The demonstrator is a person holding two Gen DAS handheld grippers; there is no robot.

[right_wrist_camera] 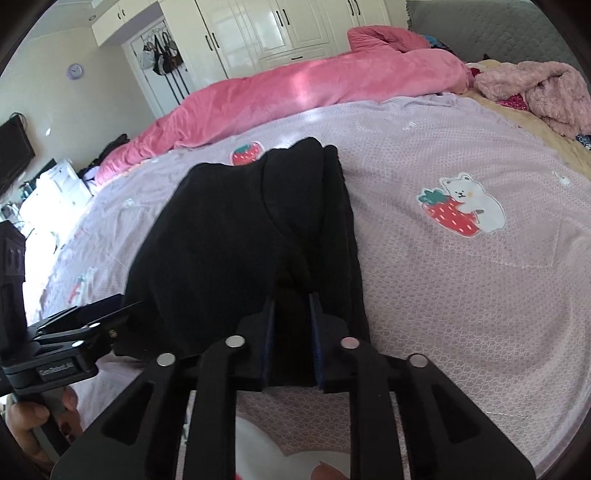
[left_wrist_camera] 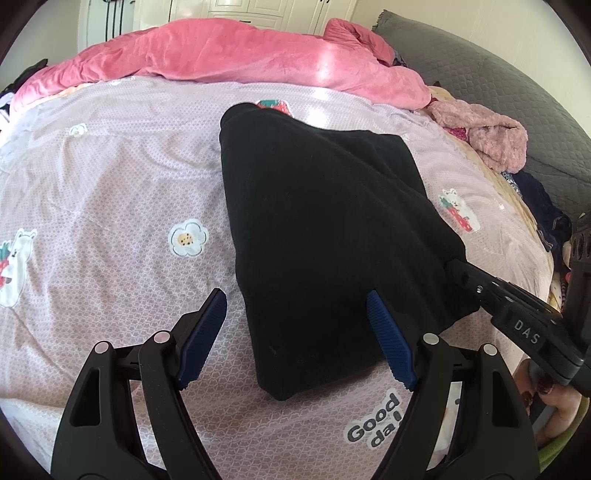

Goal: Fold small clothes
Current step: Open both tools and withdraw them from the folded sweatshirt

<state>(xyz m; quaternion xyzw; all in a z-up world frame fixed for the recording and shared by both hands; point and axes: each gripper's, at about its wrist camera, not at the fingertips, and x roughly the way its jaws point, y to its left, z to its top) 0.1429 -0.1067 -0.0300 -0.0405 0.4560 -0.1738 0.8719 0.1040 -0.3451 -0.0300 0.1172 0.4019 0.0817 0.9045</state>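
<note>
A black garment point(left_wrist_camera: 325, 221) lies folded lengthwise on the lilac printed bedsheet point(left_wrist_camera: 110, 184); it also shows in the right wrist view point(right_wrist_camera: 236, 229). My left gripper point(left_wrist_camera: 297, 332) is open, its blue-padded fingers straddling the garment's near left corner just above the sheet. My right gripper point(right_wrist_camera: 292, 339) is shut on the garment's near edge, a fold of black cloth pinched between its pads. In the left wrist view the right gripper point(left_wrist_camera: 458, 269) reaches in from the right and holds the garment's near right corner. The left gripper's side point(right_wrist_camera: 92, 317) shows at left in the right wrist view.
A pink duvet point(left_wrist_camera: 221, 55) is bunched along the far side of the bed. A fluffy pink garment point(left_wrist_camera: 487, 136) and dark clothes point(left_wrist_camera: 543, 210) lie at the right by a grey headboard point(left_wrist_camera: 498, 62). White wardrobes point(right_wrist_camera: 288, 29) stand beyond the bed.
</note>
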